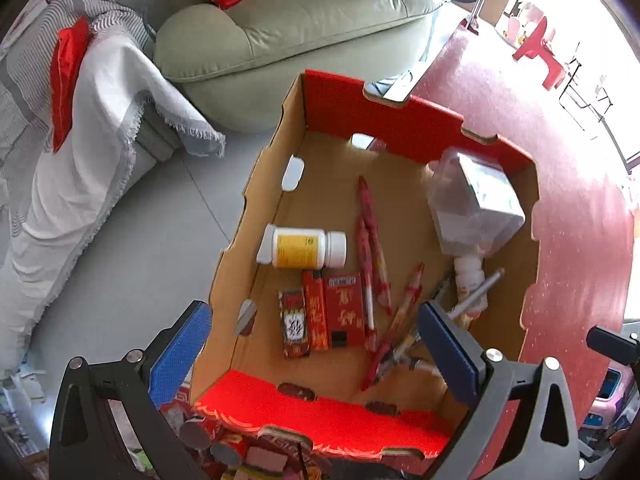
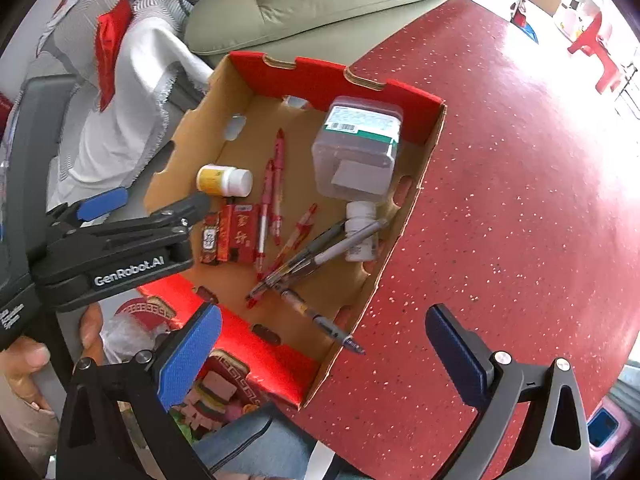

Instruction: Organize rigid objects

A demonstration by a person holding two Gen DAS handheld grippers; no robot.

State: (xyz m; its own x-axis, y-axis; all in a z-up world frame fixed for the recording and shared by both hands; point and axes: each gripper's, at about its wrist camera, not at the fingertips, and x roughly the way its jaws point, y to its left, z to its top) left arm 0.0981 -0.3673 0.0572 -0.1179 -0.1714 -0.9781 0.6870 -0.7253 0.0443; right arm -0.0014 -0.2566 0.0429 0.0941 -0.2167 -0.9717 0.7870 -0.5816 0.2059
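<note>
A cardboard box (image 1: 256, 208) (image 2: 412, 216) with red edges sits on the red table's left edge. Inside lie a white pill bottle with yellow label (image 1: 302, 247) (image 2: 224, 180), a clear plastic container (image 1: 474, 200) (image 2: 358, 146), red cartons (image 1: 324, 314) (image 2: 236, 234), several red pens (image 1: 370, 248) (image 2: 276, 184), a small white bottle (image 2: 360, 236) and grey pens (image 2: 320, 254). One pen tip (image 2: 352, 345) pokes over the box's near rim. My left gripper (image 1: 316, 356) (image 2: 152, 204) is open and empty over the box's near left corner. My right gripper (image 2: 324, 356) is open and empty above the near right corner.
The red speckled table (image 2: 520, 200) spreads to the right. A green sofa (image 1: 296, 32) with a red cushion stands behind, and a white-grey blanket (image 1: 100, 120) hangs at the left. A red stool (image 2: 596, 48) stands far right.
</note>
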